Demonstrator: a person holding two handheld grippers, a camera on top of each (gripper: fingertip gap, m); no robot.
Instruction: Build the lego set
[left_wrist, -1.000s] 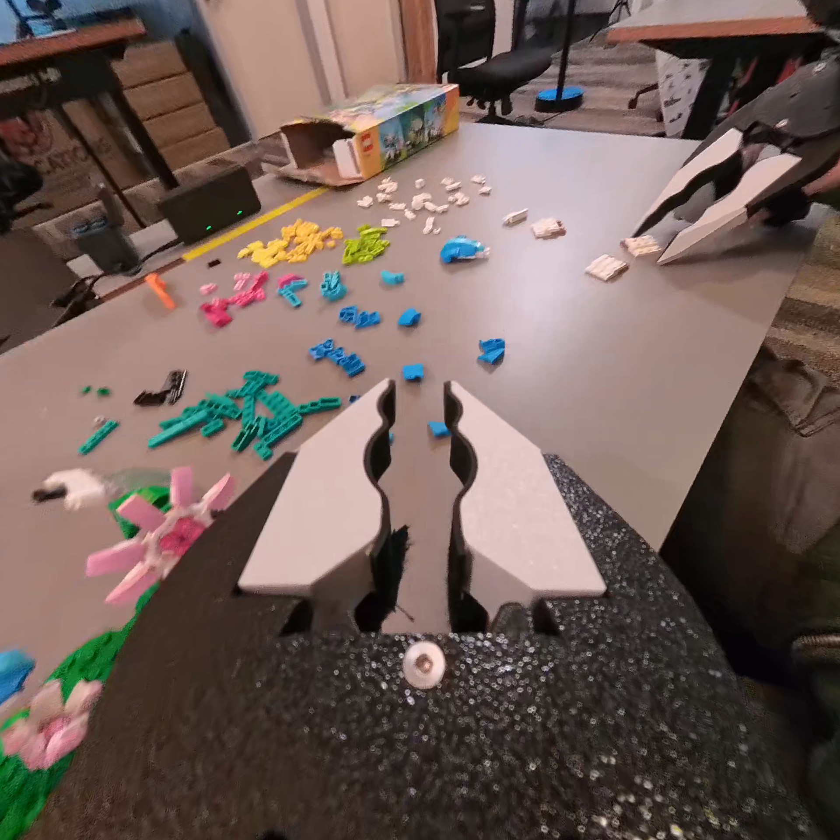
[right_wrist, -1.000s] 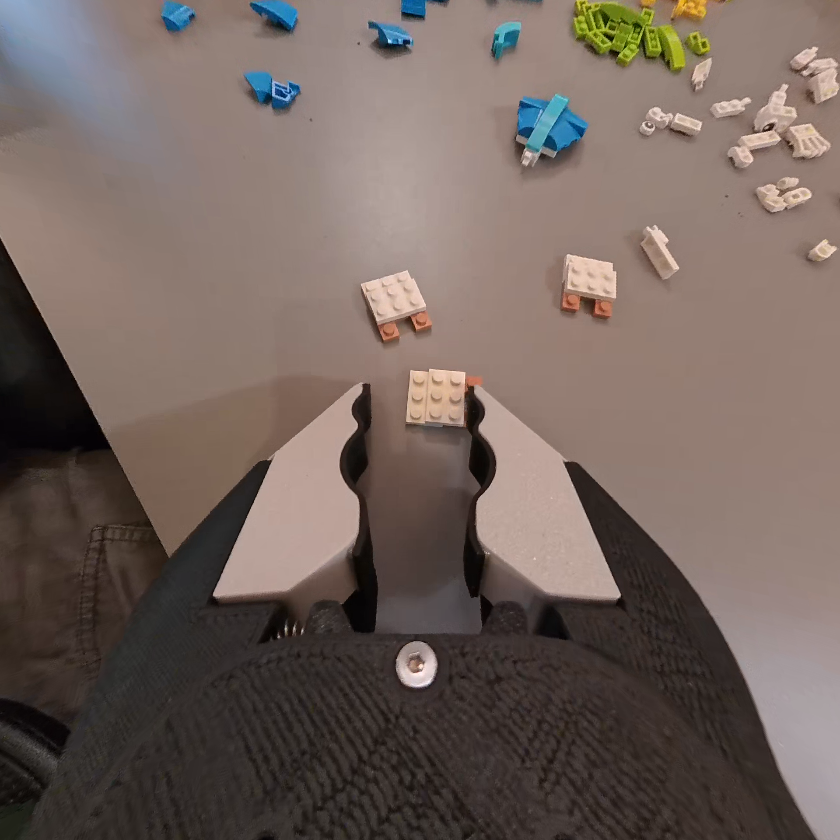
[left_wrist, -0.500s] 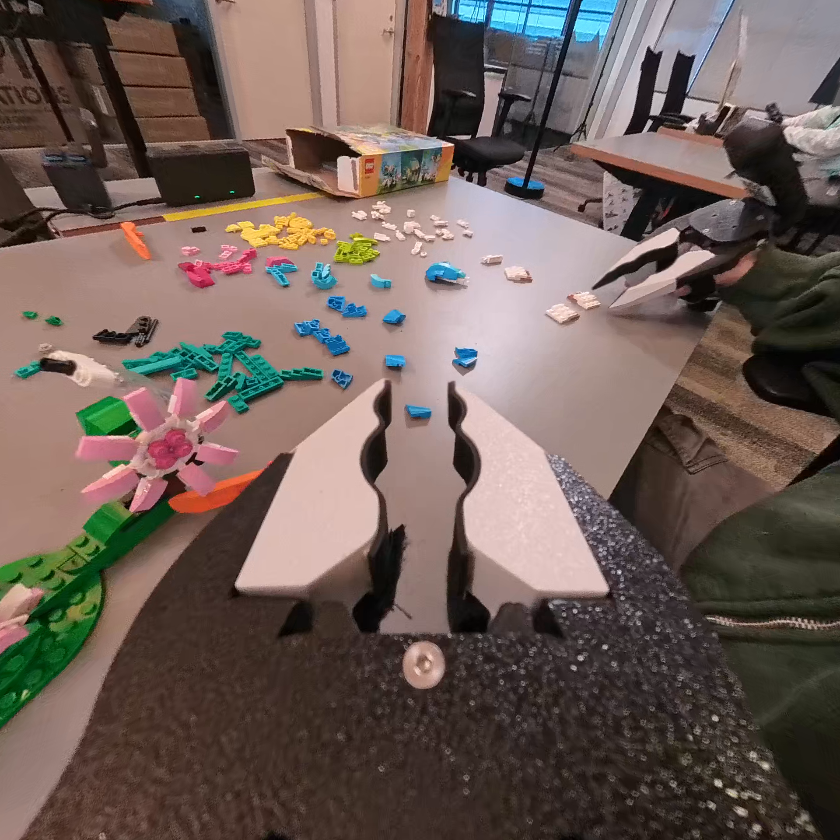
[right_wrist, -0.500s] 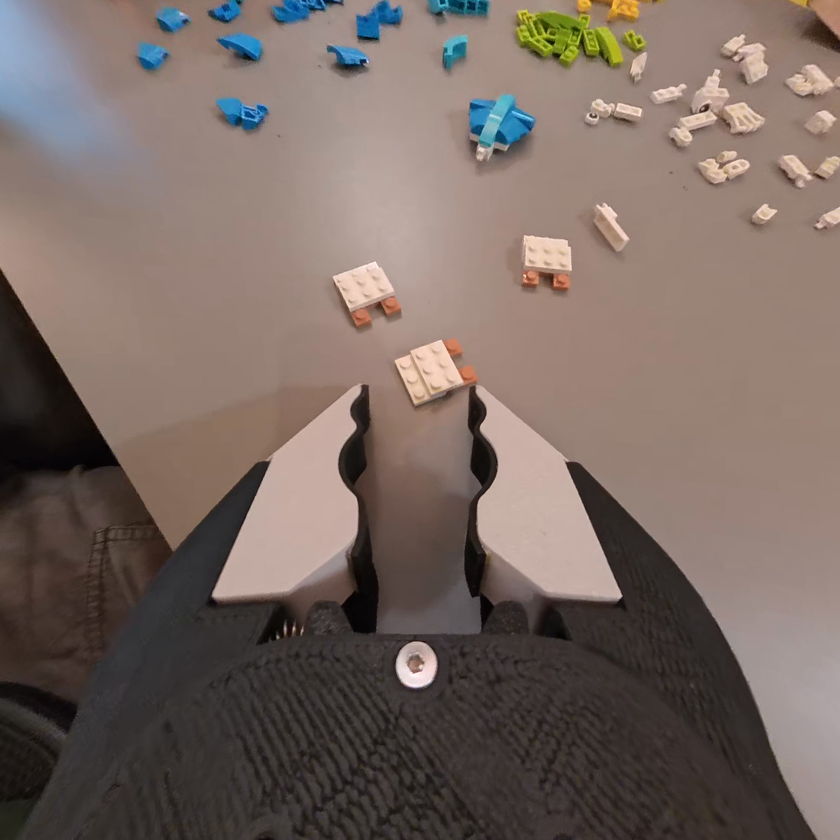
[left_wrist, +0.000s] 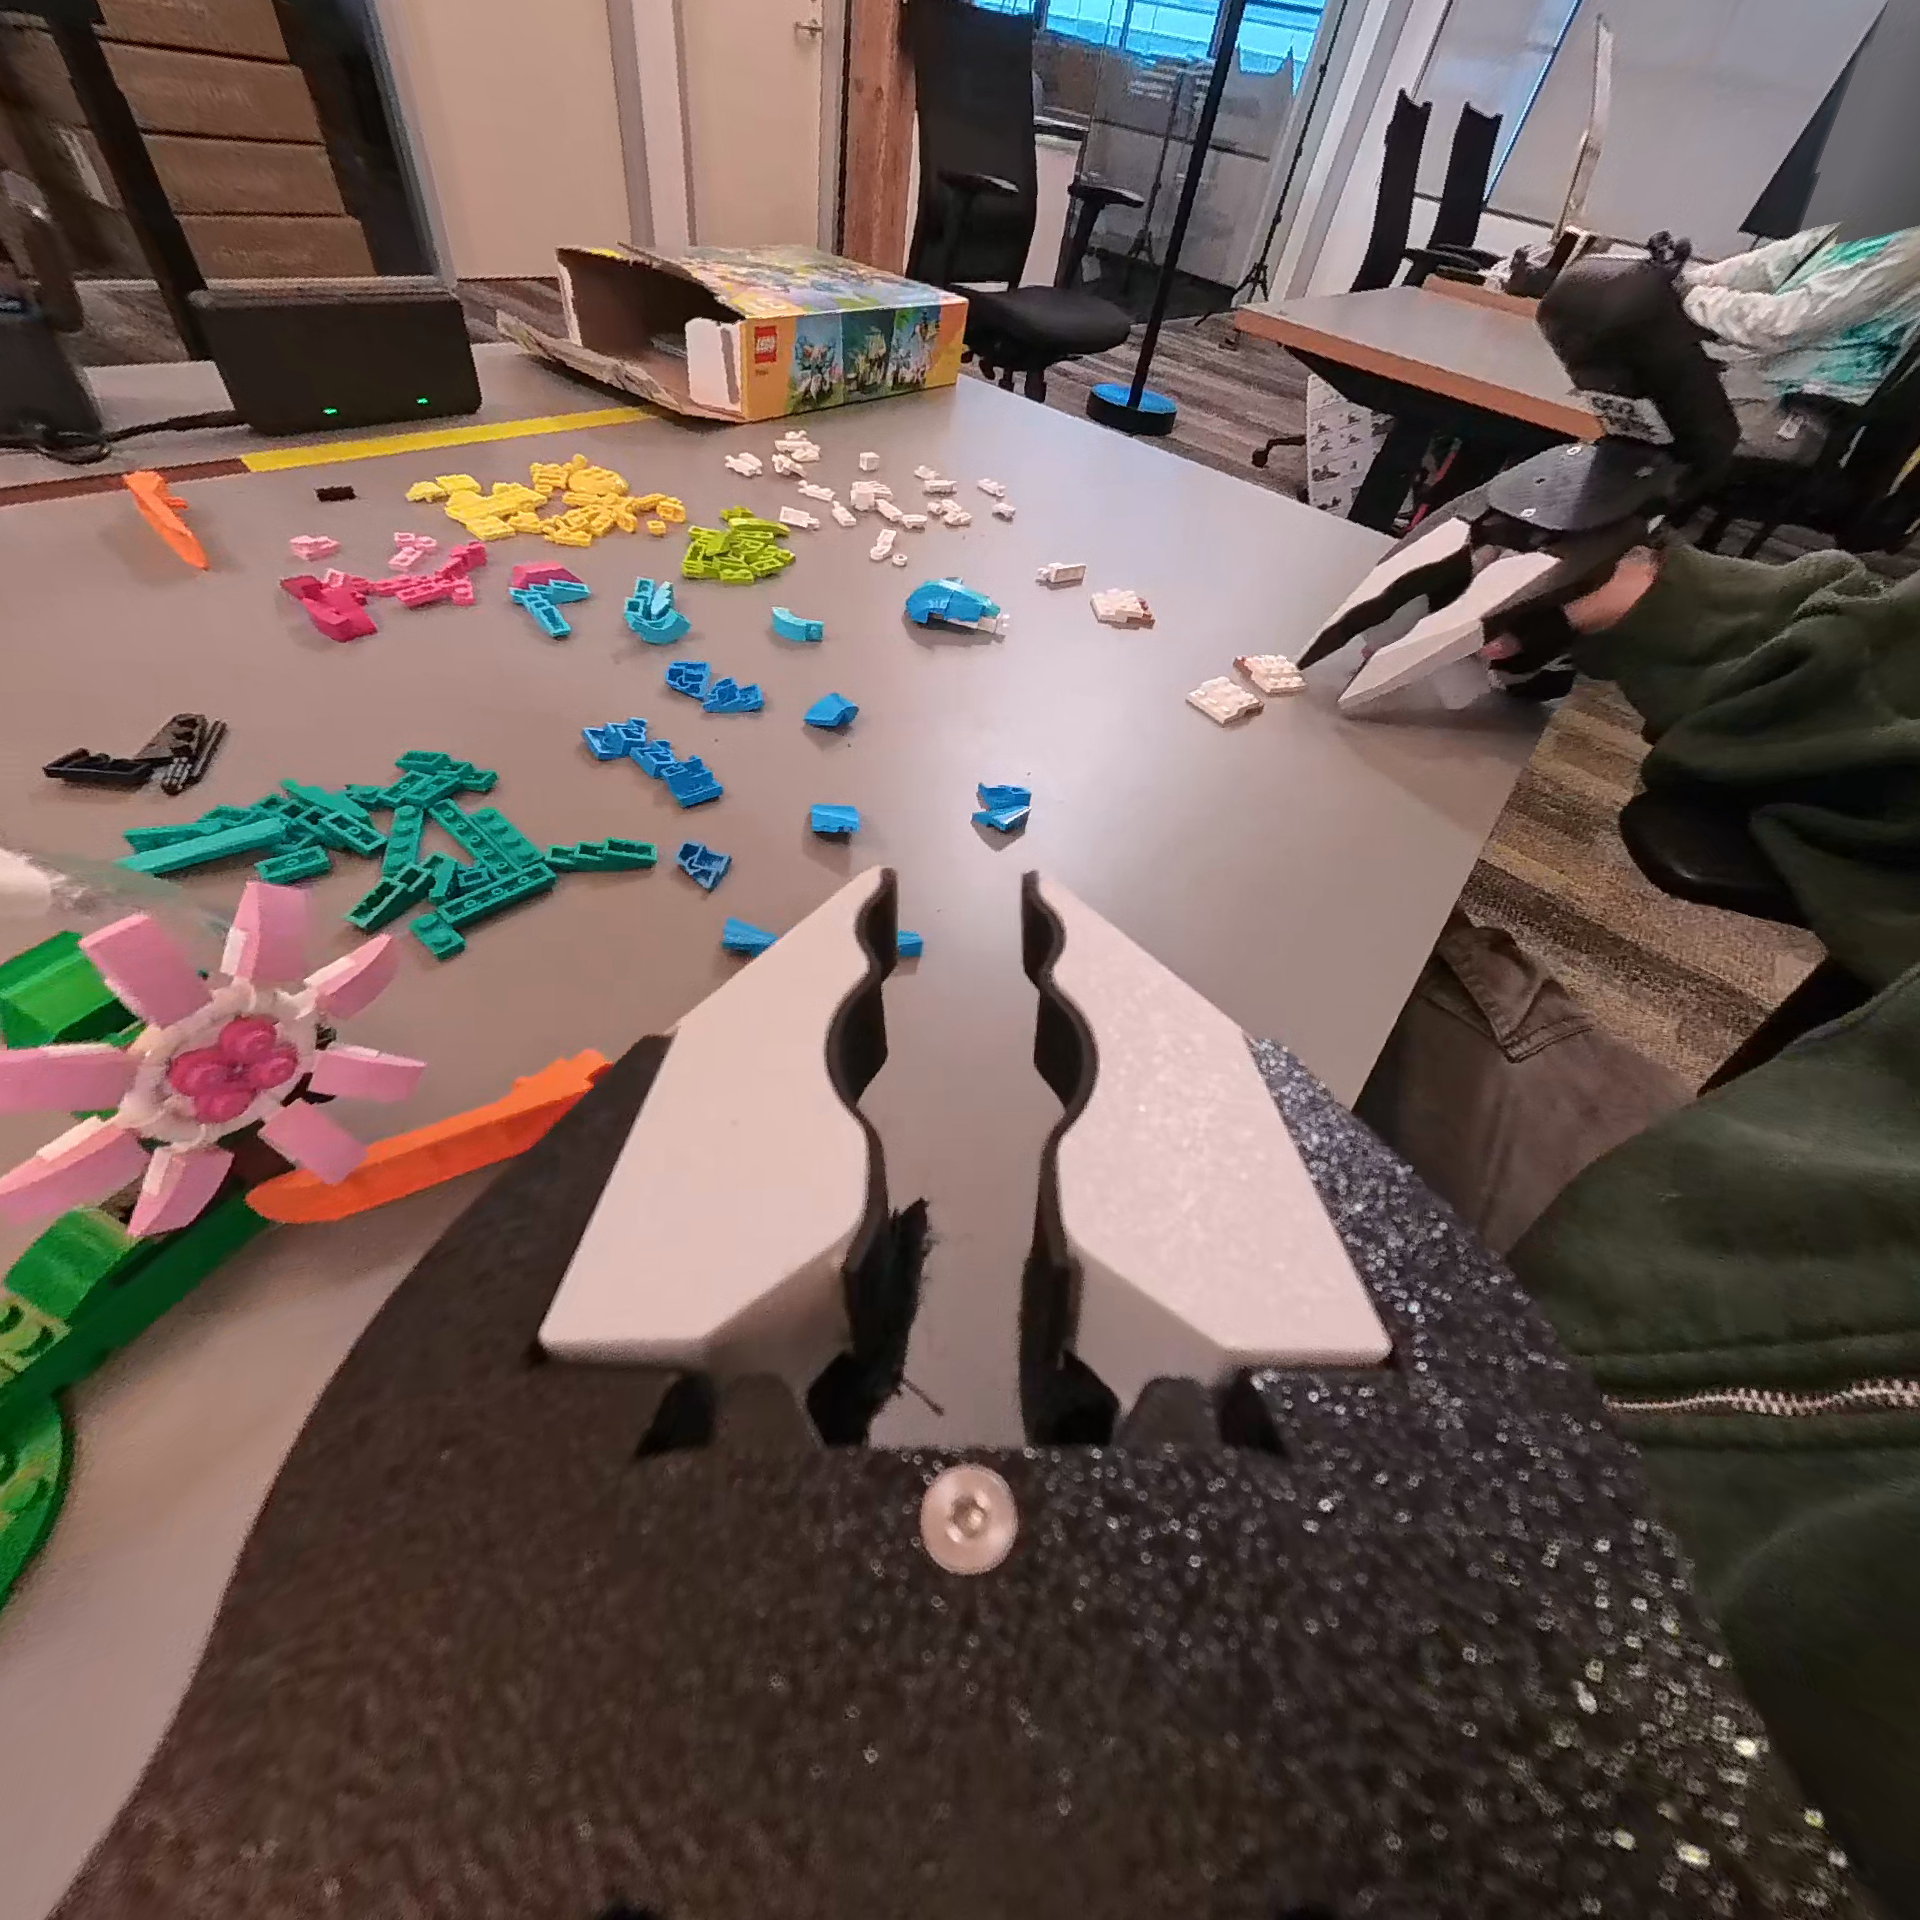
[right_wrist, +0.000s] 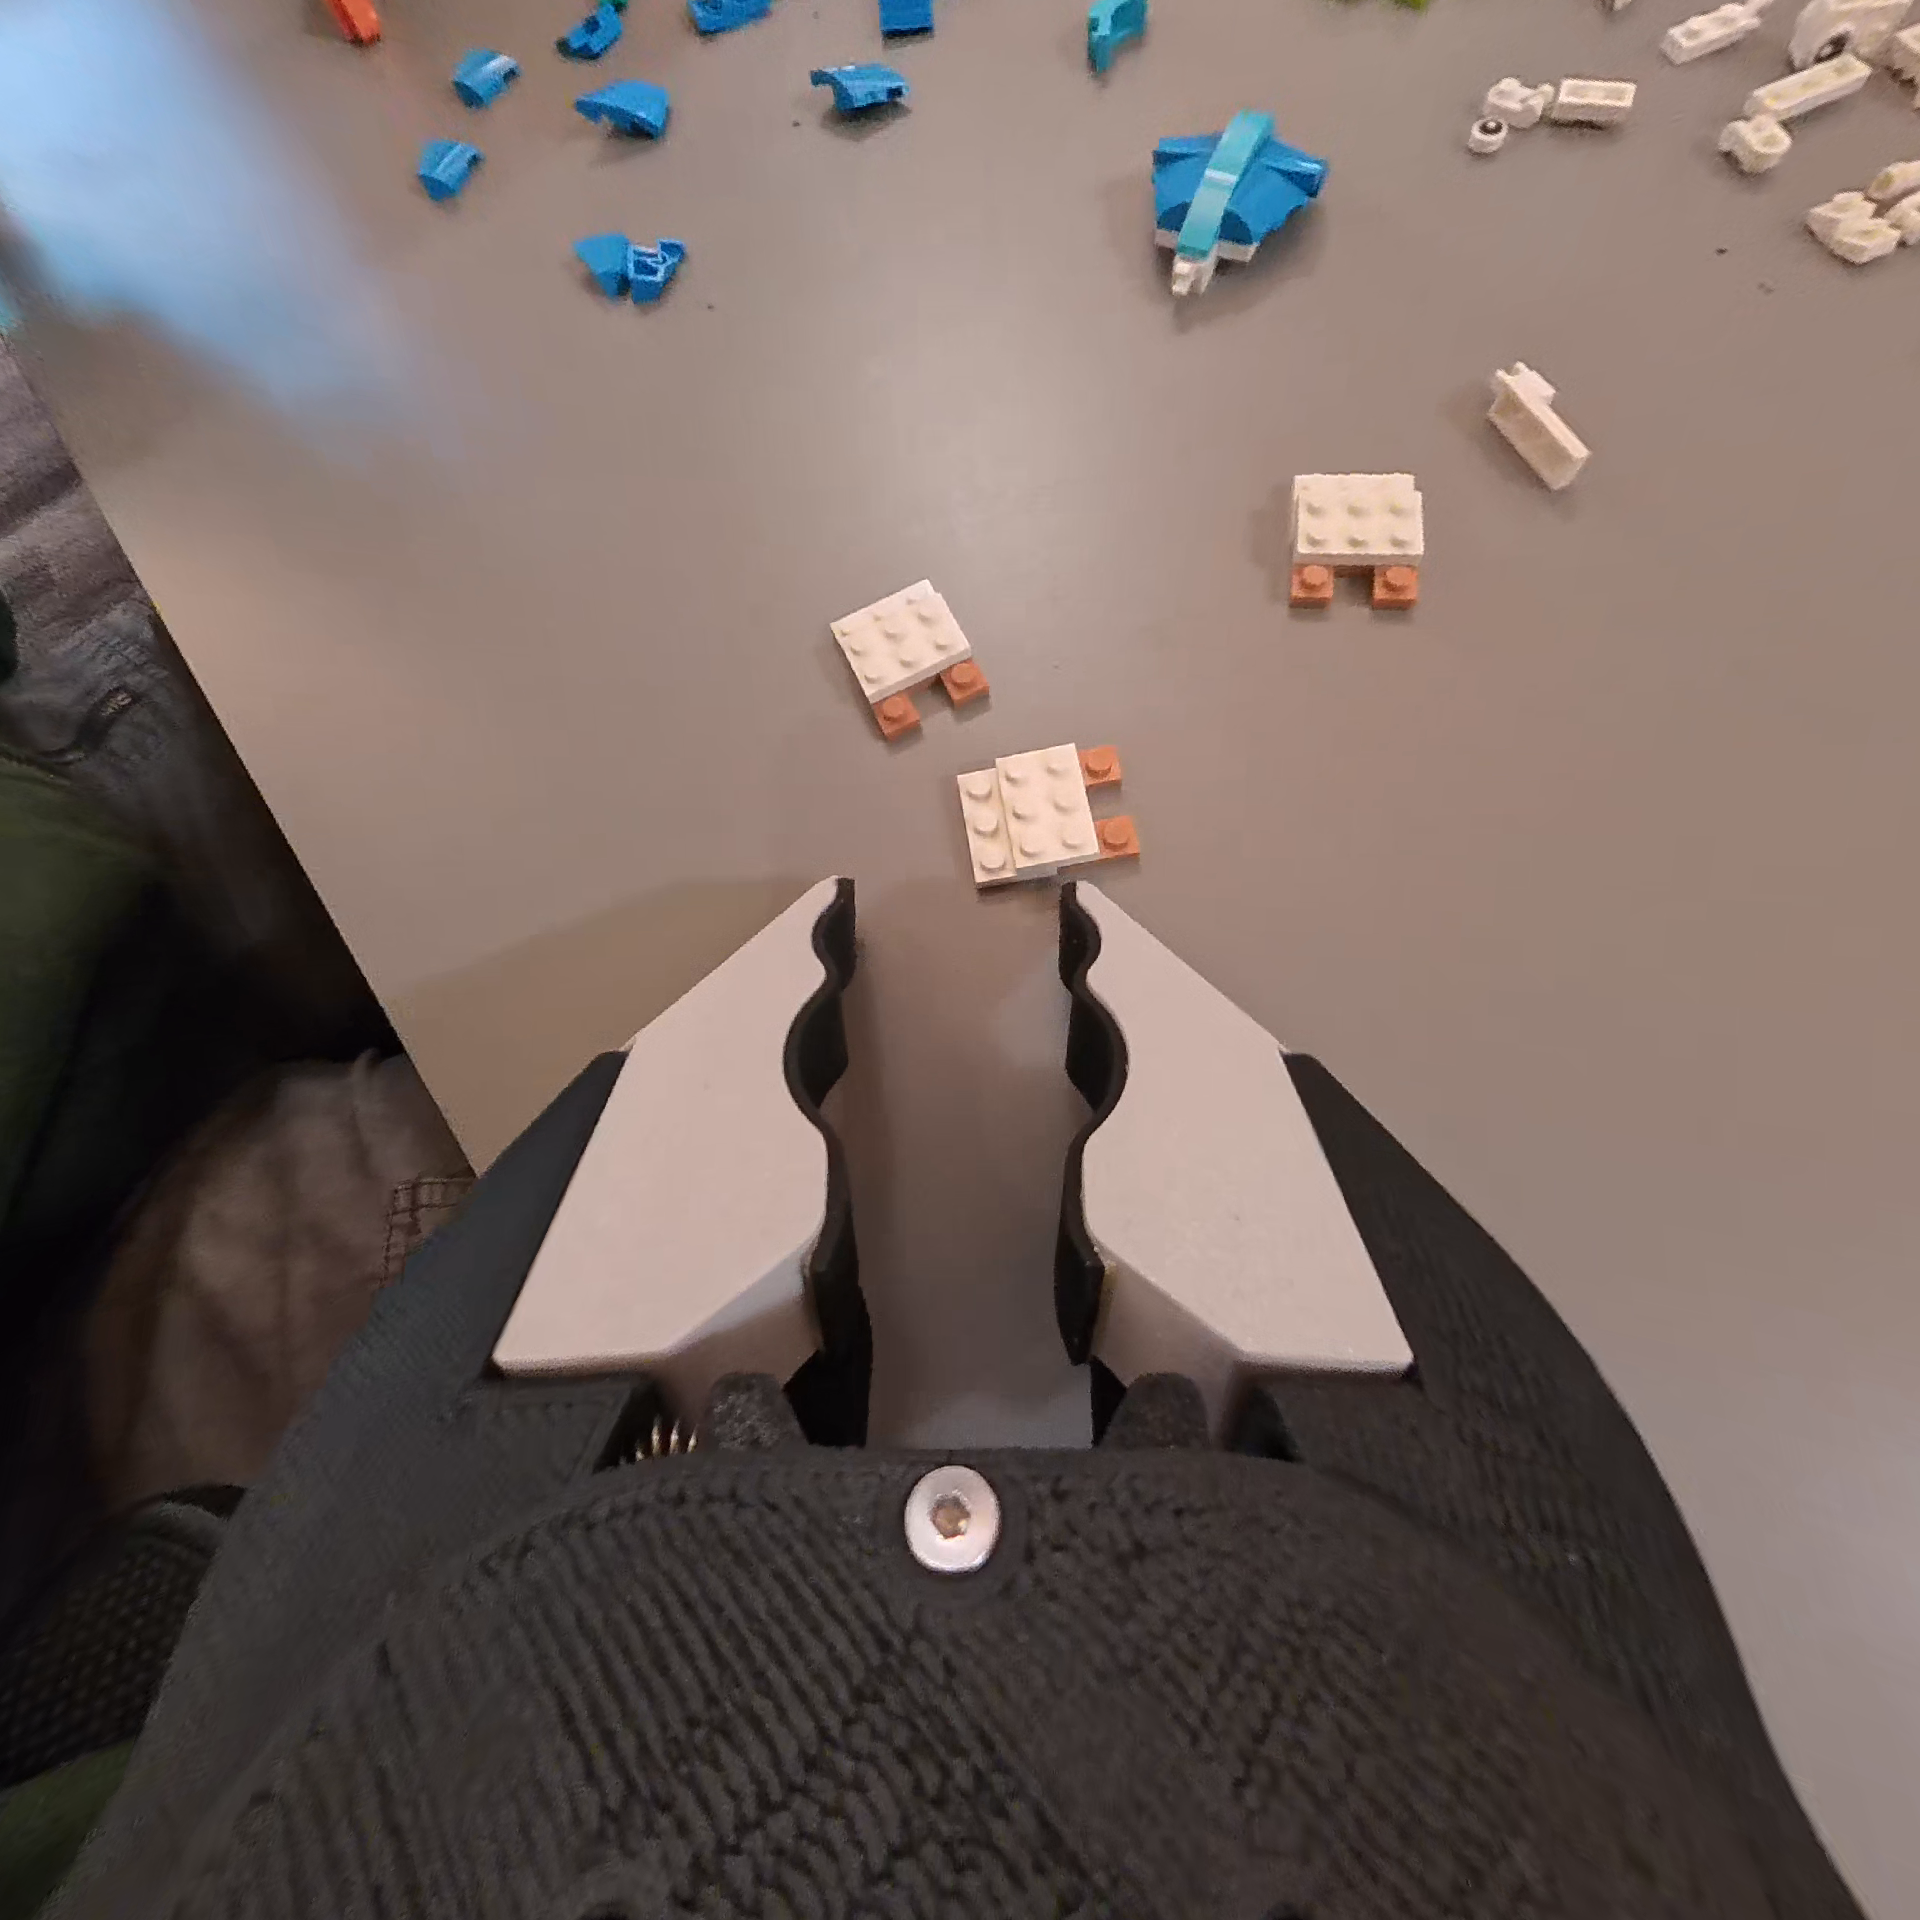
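The right tool stands spread with nothing between its fingers, its tips just short of a small white plate assembly with two orange-brown studs that lies flat on the grey desk. The right fingertip is almost at the assembly's near corner; whether it touches cannot be told. A second such assembly lies just beyond, a third farther right. The desk edge runs close on the left, with bare desk to the right.

The left tool is also parted and bare, hovering over an open stretch of desk, a small blue piece beside its left finger.

Against half a second ago, the nearest assembly has turned, so that its orange studs now point right, and the right tool's gap is slightly narrower; the left tool's gap looks the same.

Sorted heaps of teal, blue, yellow and white bricks cover the desk, with a pink flower model at left and a torn box at the far end. Office chairs and another table stand beyond.
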